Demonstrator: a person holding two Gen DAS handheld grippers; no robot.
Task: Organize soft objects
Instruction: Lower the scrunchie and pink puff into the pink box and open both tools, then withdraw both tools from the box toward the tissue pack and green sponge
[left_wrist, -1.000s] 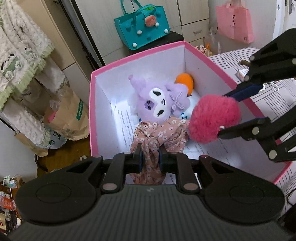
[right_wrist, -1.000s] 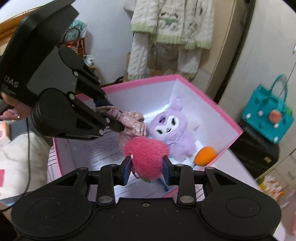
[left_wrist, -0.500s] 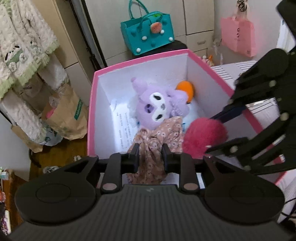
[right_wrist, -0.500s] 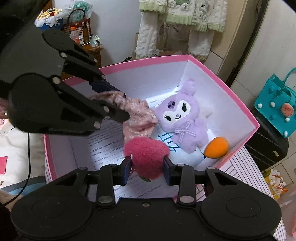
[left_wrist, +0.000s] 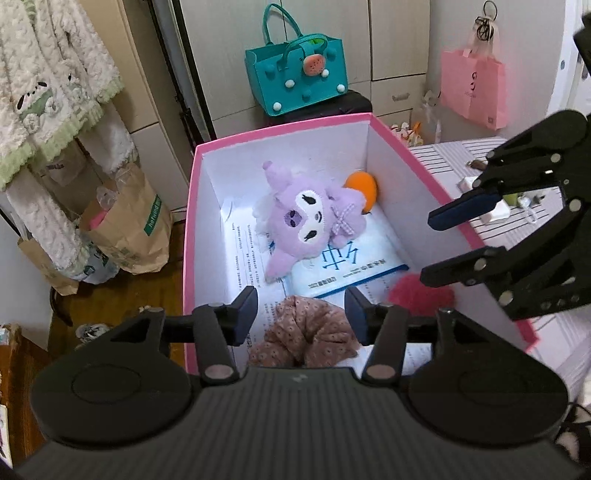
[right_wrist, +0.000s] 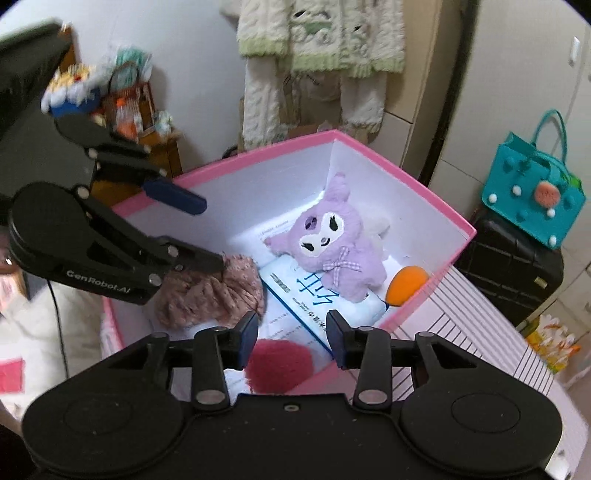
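Note:
A pink box (left_wrist: 280, 127) with white walls holds a purple plush (left_wrist: 306, 221), an orange soft ball (left_wrist: 361, 184), a floral scrunchie (left_wrist: 308, 332) and a red fuzzy ball (left_wrist: 413, 295). My left gripper (left_wrist: 301, 314) is open above the scrunchie, which lies loose on the box floor. My right gripper (right_wrist: 293, 334) is open above the red fuzzy ball (right_wrist: 279, 365), which rests in the box. In the right wrist view the purple plush (right_wrist: 332, 247), the scrunchie (right_wrist: 214, 291) and the orange ball (right_wrist: 406, 282) show too.
Papers and a blue-edged booklet (left_wrist: 343, 266) line the box floor. A teal bag (left_wrist: 297, 77) sits on a black case behind. A pink bag (left_wrist: 472, 88) hangs at right. Paper bags (left_wrist: 125, 225) stand on the floor at left. A striped surface (right_wrist: 465, 332) lies under the box.
Both grippers have opened. The scrunchie dropped from the left gripper and the red fuzzy ball dropped from the right one; both now lie in the box. Both grippers have lifted back.

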